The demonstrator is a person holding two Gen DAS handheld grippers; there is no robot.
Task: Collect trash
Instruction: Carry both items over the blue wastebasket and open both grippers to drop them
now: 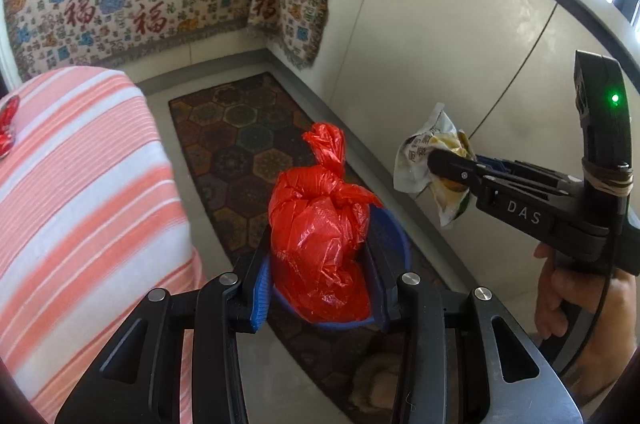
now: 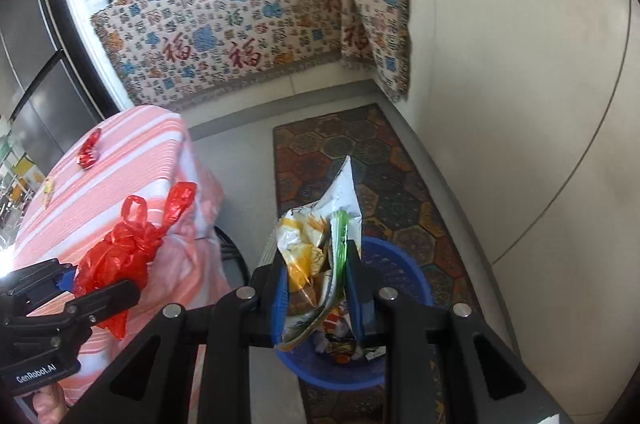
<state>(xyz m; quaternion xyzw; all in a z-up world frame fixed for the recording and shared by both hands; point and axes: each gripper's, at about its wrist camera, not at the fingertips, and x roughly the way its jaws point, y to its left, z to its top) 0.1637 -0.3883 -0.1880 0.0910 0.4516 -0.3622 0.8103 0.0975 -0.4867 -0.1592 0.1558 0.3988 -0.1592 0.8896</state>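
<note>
Now both hands are loaded over the blue bin (image 2: 394, 304) on the patterned rug (image 2: 384, 180). The left gripper (image 1: 320, 288) has its jaws closed on a knotted red bag (image 1: 320, 228), knot and handles pointing up, long axis near vertical. The right gripper (image 2: 316, 292) pinches a crumpled snack wrapper (image 2: 316, 244), its long axis upright, tip pointing away from the jaws. I'd call this the drop step: each load needs centring over the rim, then the jaws let go. Red scraps (image 2: 89, 154) wait on the striped counter (image 2: 132, 152).
</note>
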